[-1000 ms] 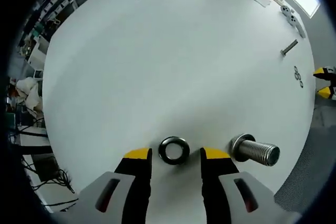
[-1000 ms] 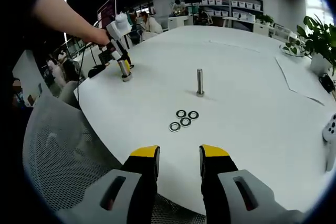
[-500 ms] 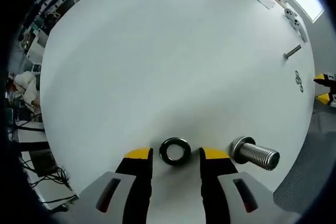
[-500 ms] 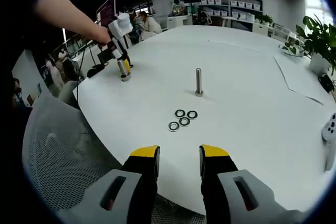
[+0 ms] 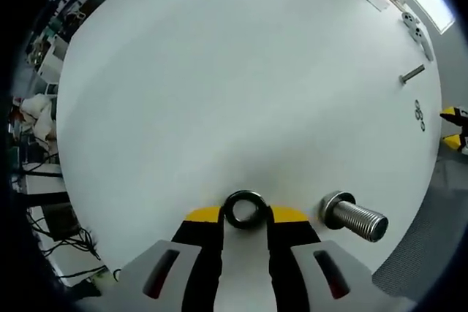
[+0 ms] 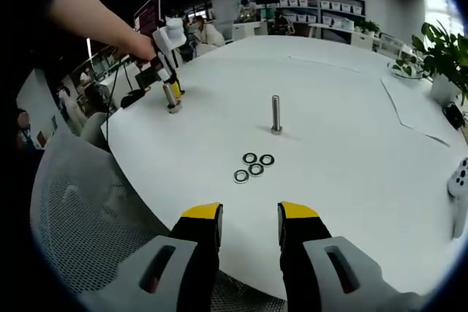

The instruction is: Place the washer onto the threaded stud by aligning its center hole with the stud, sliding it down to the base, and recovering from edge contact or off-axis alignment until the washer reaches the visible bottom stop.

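**Left fingers closed in on the washer**

Since a second ago the left gripper (image 5: 245,215) has narrowed: its yellow-tipped fingers (image 5: 201,215) now press both sides of one dark ring-shaped washer (image 5: 245,210), lying flat on the white round surface (image 5: 219,85). Just right of the washer: one thick threaded stud (image 5: 355,217), ridged bright metal, wide flange at base. Far beyond the stud, near the surface edge: one slim bolt (image 6: 276,114), upright, and three small washers (image 6: 254,166) clustered near it. Broad bare surface lies beyond the washer. Right gripper (image 6: 250,213) hangs over the near edge, fingers parted, holding nothing.
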